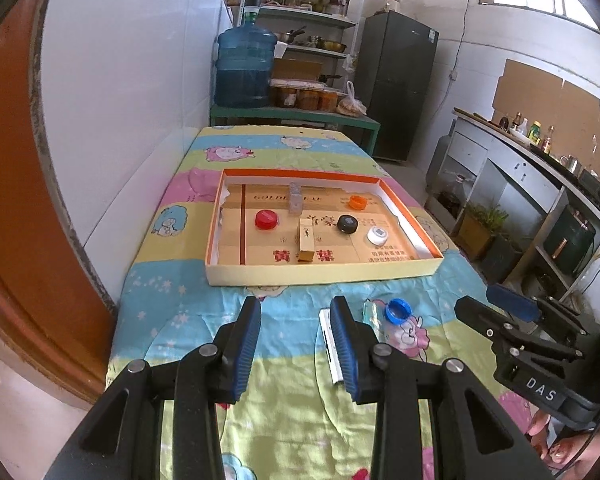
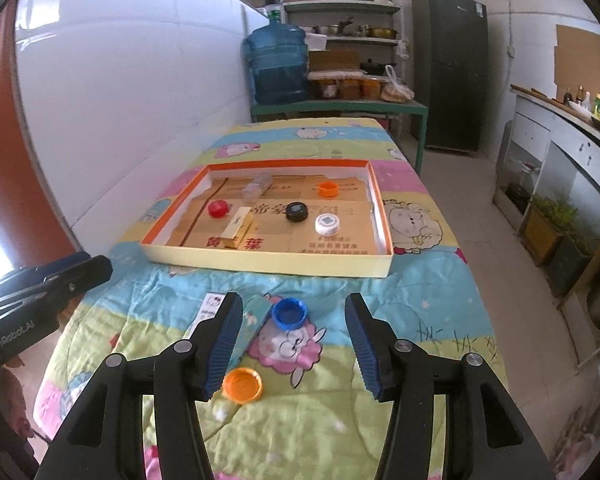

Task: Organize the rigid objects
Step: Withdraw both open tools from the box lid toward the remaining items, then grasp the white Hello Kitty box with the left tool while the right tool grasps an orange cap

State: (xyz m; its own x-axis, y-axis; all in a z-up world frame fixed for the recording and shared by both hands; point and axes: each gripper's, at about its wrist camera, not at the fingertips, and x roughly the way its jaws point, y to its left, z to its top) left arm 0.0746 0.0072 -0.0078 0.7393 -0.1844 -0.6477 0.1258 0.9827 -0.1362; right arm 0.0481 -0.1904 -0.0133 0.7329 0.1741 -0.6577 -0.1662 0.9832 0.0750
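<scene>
Right now my right gripper (image 2: 292,344) is spread wide with nothing in it, over the blue cap (image 2: 289,313), which lies just before the tray (image 2: 260,262). My left gripper (image 1: 296,344) is spread too. I might knock the orange cap (image 2: 242,385) or the card (image 2: 208,312) beside it.

I see red (image 1: 266,218), black (image 1: 347,223), white (image 1: 378,235) and orange (image 1: 357,202) caps, a gold box (image 1: 306,244) and a clear packet (image 1: 295,198) inside the tray (image 1: 320,272); a blue cap (image 2: 289,313) and an orange cap (image 2: 242,385) lie before the tray.
</scene>
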